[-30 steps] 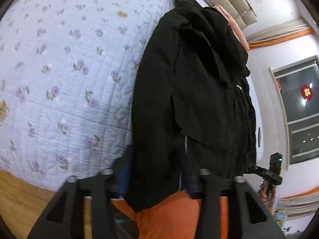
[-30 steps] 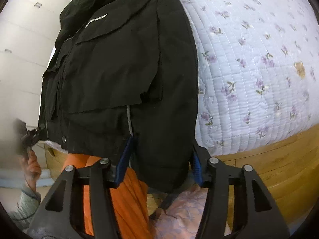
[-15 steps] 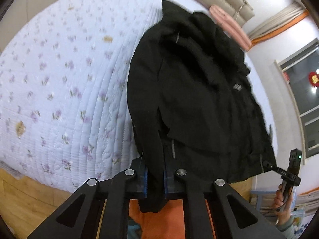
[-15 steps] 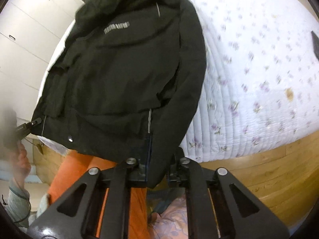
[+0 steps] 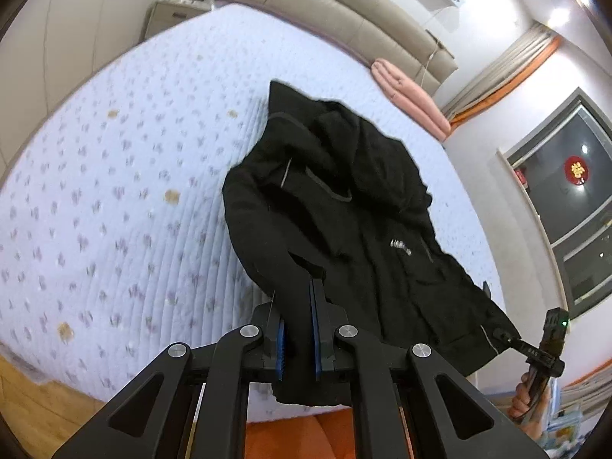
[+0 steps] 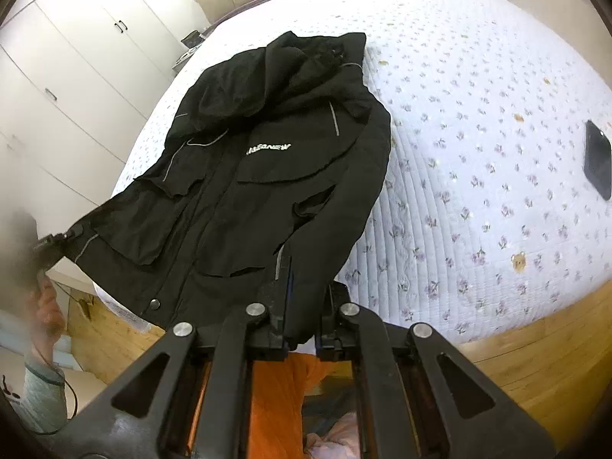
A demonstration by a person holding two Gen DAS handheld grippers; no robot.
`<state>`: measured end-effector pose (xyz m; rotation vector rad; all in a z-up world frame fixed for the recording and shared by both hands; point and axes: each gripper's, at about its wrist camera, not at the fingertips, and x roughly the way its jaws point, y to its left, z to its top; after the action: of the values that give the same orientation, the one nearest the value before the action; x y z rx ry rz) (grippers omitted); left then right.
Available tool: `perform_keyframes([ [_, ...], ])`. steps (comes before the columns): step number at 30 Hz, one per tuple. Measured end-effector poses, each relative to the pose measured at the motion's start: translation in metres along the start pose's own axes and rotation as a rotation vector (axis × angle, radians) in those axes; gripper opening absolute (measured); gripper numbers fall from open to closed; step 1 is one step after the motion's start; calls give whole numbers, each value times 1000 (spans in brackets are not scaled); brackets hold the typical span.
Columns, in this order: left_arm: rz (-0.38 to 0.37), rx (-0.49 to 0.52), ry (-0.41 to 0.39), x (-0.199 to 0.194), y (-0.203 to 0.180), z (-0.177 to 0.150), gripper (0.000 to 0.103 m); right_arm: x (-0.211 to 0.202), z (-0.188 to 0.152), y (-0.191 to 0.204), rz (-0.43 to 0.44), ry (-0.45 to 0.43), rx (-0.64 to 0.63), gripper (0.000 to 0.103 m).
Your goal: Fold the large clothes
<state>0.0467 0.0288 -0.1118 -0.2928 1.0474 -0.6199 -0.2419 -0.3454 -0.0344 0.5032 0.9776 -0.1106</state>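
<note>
The left tongs [image 5: 297,329] are clamped, blue pads pressed close on black fabric pinched between them. The right tongs [image 6: 301,319] are likewise closed on cloth. In the left wrist view, the right hand [image 5: 529,394] grips its handle at far right, tongs reaching left.

A quilted bedspread [image 5: 114,199] with small purple flowers spreads ahead and to the side of the fingers; its near edge drops to a wooden bed frame [image 6: 535,348] beside the right-hand fingers; a padded beige headboard [image 5: 344,19] runs along the far end; a folded pink blanket [image 5: 409,95] lies far ahead, below the headboard; a dark phone [image 6: 597,160] rests flat on the bedspread, well off to the right; white wardrobe doors [image 6: 76,49] stand far left; a dark window [image 5: 566,210] sits far right.
</note>
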Motion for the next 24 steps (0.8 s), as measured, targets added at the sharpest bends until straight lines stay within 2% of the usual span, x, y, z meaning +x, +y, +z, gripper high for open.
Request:
perform_keyframes([
  [5,-17,-7,-63,-10,-3,27,11,-16,23,-1,-17,-47,7,6],
  [11,-69,-11,-121,10,5,79,11,-21,79,-12,-5,-98,44,6],
  [17,-79,60,-128,46,-2,144,11,1,149,-5,-45,-51,20,6],
  [24,-55,16,-81,86,-14,232,11,22,241,-4,-65,3,55,6],
])
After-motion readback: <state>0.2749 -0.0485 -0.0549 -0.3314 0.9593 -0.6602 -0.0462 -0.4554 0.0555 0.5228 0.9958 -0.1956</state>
